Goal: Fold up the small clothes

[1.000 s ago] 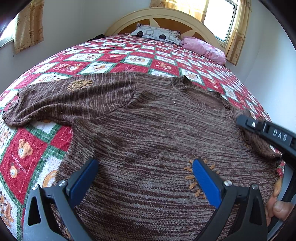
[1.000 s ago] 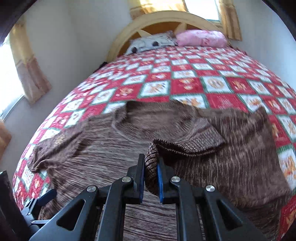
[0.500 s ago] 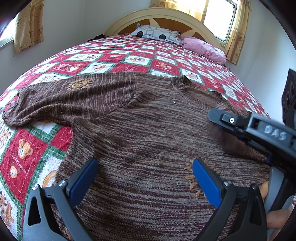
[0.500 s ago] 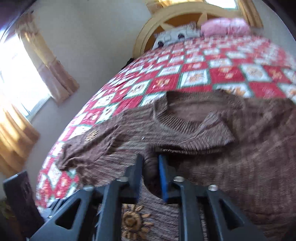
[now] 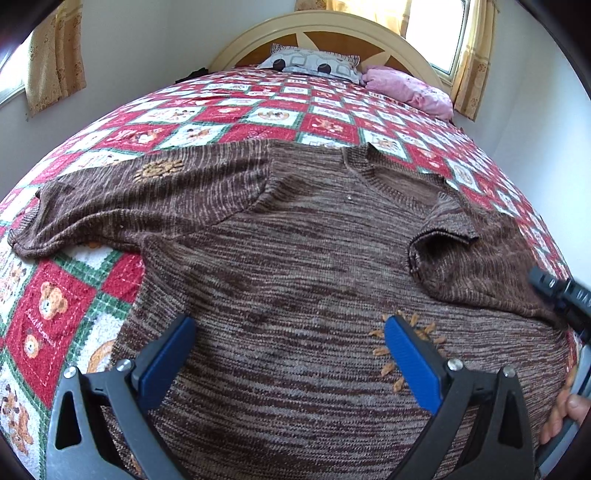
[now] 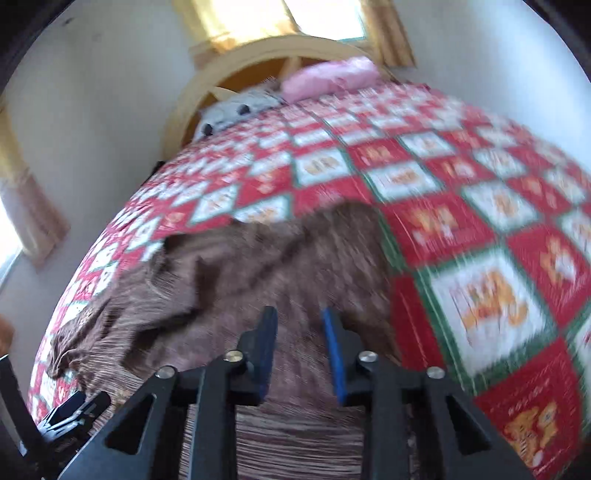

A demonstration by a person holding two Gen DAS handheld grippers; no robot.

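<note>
Brown knit sweater [image 5: 295, 266] spread flat, front up, across the near part of a bed [image 5: 325, 122] covered with a red, white and green teddy-bear quilt. One sleeve [image 5: 140, 199] stretched out to the left over the quilt, an orange sun patch on it. Other sleeve [image 5: 454, 240] folded in over the chest, cuff open and lying just below the neckline on the right. Another orange sun patch low on the front, partly behind a blue pad.

Left gripper [image 5: 291, 354] low over the sweater's lower front, fingers [image 5: 410, 358] spread wide apart, nothing between them, only knit fabric seen below.

Right gripper [image 6: 301, 350] over the sweater's right side near the edge where the quilt begins, view blurred. Fingers [image 6: 334, 354] a short way apart and closing, gap between them empty, no cloth pinched. In the left wrist view, only a black part of that tool at the right border, with a hand [image 5: 565, 410] on its handle at the lower right corner.

Patterned pillow [image 5: 314, 66] and pink pillow [image 5: 410, 90] at the headboard [image 5: 325, 33], curtains beside the windows behind.
</note>
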